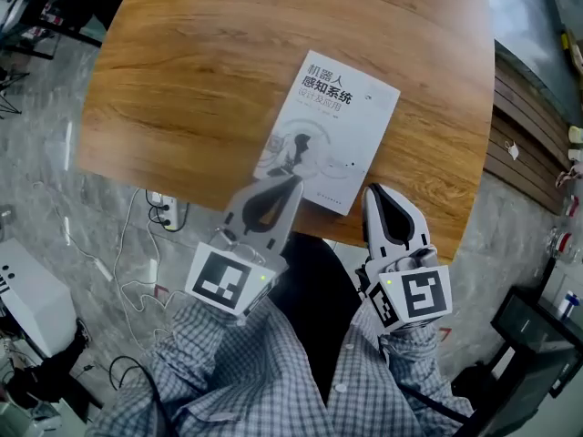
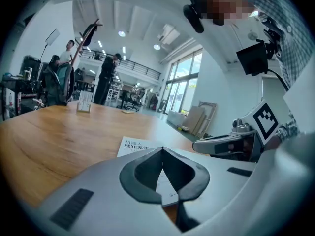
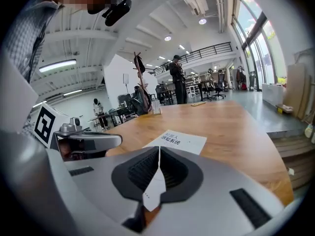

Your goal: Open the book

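A closed white book with a printed cover lies near the front edge of the round wooden table. My left gripper is shut and empty, with its tip over the book's near left edge. Just off the book's near corner, my right gripper is likewise shut with nothing in it. In the left gripper view the book lies just past the closed jaws, and the right gripper shows at the right. The right gripper view has the book ahead of its closed jaws.
A power strip and cables lie on the grey floor at the left, near a white box. Wooden steps run along the right. A small card stand sits at the table's far side, with people standing beyond it.
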A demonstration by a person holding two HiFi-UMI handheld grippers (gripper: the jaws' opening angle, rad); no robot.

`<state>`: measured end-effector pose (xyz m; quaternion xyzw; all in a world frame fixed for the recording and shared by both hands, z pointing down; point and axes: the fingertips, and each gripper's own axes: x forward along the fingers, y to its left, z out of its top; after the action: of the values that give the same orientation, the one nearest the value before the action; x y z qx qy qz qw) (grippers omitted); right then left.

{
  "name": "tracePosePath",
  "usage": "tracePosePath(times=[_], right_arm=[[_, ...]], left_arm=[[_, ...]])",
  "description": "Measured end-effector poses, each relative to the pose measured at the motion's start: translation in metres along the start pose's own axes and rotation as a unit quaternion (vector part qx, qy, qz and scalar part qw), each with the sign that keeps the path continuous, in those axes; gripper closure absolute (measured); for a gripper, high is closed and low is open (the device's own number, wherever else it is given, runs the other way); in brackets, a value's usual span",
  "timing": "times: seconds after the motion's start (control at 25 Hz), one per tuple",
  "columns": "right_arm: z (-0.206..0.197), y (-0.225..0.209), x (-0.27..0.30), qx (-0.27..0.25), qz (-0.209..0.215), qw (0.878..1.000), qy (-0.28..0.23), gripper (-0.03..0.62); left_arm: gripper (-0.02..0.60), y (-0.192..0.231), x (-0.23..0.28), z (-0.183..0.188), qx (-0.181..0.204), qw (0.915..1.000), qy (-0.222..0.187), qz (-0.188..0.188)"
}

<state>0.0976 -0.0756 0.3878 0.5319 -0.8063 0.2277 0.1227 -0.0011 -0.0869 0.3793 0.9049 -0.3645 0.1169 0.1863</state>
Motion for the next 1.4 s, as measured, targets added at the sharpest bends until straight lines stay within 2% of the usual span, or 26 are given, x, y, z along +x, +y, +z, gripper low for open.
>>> tracePosePath(times=[0.16, 0.4, 0.64, 0.72, 0.8, 0.88, 0.96, 1.12, 1.32, 1.4], right_arm=[[-0.021, -0.011, 0.022, 0.010, -0.008, 0.999, 0.031, 0.572], [-0.060, -0.038, 0.041, 0.001, -0.057, 0.992, 0.115, 0.571], [-0.081, -0.044, 0.048, 0.072, -0.044, 0.984, 0.159, 0.558], [-0.085, -0.043, 0.051, 0.128, -0.025, 0.977, 0.166, 0.472], [-0.088, -0.042, 0.053, 0.187, -0.010, 0.967, 0.170, 0.471], [-0.091, -0.044, 0.055, 0.223, -0.005, 0.959, 0.175, 0.471], [-0.092, -0.046, 0.056, 0.232, -0.006, 0.955, 0.183, 0.471], [-0.096, -0.042, 0.057, 0.230, 0.009, 0.951, 0.204, 0.490], [-0.095, -0.044, 0.054, 0.253, 0.007, 0.950, 0.182, 0.523], [-0.094, -0.044, 0.054, 0.260, 0.007, 0.949, 0.177, 0.531]], left_arm=[[0.577, 0.014, 0.013, -0.026, -0.013, 0.9997, 0.022, 0.001], [0.577, 0.030, 0.033, -0.049, -0.028, 0.9982, 0.052, 0.003], [0.577, 0.032, 0.043, -0.061, -0.053, 0.9962, 0.070, -0.005], [0.577, 0.033, 0.045, -0.064, -0.057, 0.9955, 0.076, -0.005], [0.577, 0.032, 0.046, -0.067, -0.060, 0.9949, 0.081, -0.007], [0.577, 0.031, 0.047, -0.068, -0.057, 0.9948, 0.084, -0.010], [0.577, 0.029, 0.048, -0.069, -0.048, 0.9949, 0.087, -0.016], [0.577, 0.025, 0.052, -0.068, -0.031, 0.9948, 0.093, -0.028], [0.577, 0.016, 0.054, -0.075, 0.017, 0.9923, 0.117, -0.036], [0.577, 0.011, 0.052, -0.074, 0.017, 0.9924, 0.114, -0.045]])
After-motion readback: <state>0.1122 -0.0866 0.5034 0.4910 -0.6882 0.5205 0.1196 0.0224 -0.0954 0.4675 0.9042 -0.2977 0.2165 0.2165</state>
